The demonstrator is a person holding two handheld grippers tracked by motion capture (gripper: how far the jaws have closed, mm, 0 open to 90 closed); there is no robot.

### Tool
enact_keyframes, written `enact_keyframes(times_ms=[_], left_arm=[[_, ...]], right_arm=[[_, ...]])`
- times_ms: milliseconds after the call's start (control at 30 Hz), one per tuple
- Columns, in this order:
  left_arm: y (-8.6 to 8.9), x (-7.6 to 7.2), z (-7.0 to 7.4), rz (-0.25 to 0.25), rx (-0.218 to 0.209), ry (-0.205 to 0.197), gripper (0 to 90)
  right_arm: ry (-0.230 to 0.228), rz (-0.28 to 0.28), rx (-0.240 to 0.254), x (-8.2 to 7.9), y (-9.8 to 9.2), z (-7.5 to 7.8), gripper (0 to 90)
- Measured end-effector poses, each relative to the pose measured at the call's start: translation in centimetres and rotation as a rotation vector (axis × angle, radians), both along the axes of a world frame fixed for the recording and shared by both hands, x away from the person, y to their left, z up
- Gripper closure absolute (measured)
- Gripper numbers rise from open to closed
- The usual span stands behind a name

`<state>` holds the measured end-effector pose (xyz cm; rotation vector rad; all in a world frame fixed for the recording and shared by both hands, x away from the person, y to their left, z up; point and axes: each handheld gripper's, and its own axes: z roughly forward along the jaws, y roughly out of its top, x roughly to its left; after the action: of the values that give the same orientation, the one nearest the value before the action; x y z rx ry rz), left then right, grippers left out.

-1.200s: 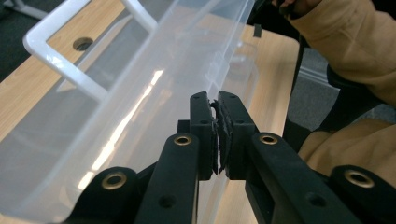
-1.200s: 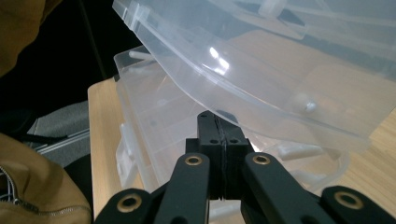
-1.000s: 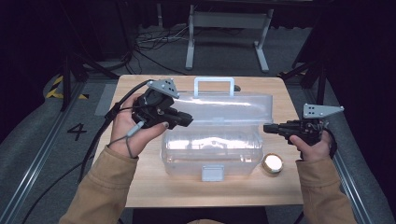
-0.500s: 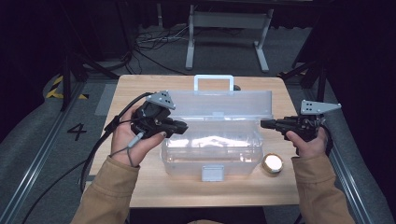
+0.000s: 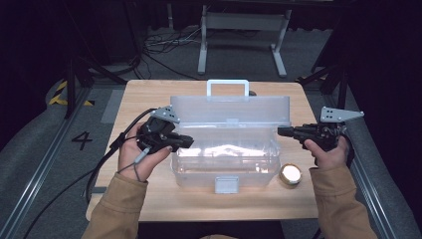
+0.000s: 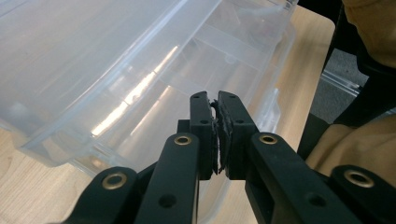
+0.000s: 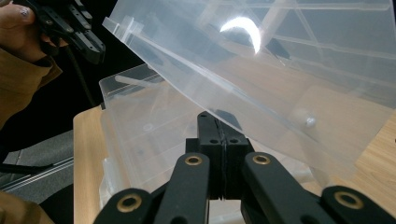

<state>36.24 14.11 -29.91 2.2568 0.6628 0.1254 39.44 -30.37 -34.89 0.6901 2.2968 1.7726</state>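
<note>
The lid of the clear plastic box (image 5: pixel 226 149) now stands raised, higher than a second ago, at mid-worktop (image 5: pixel 149 94). Left tool (image 6: pixel 216 135) sits clenched, empty, beside the box wall; right tool (image 7: pixel 223 154), clenched beneath the lid, should lift slowly, evenly.

Small round tin (image 5: pixel 290 174) on table (image 5: pixel 149 94)

Tan sleeves (image 5: pixel 117 211); each black hand-held gripper (image 5: pixel 186 142) has brass-ringed screws, grey plate, trailing cable.
</note>
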Motion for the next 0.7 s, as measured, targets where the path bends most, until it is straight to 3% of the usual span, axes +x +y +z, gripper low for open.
enact_keyframes(times_ms=[233,300,467,700], left_arm=[[0.7,0.4,-1.4,0.035,-0.037,-0.025,86.7],[1.3,0.5,-2.0,0.052,-0.077,-0.030,87.1],[2.0,0.8,-2.7,0.070,-0.117,-0.044,88.4],[2.0,1.4,-3.2,0.062,-0.119,-0.039,89.4]], right_arm=[[0.000,-0.008,-0.011,-0.5,0.0,-0.2,90.0],[0.004,-0.009,-0.011,-0.7,-0.1,-0.3,90.0],[0.003,-0.021,-0.021,-1.1,0.0,-0.5,90.0],[0.008,-0.032,-0.016,-1.7,-0.2,-0.6,90.0]])
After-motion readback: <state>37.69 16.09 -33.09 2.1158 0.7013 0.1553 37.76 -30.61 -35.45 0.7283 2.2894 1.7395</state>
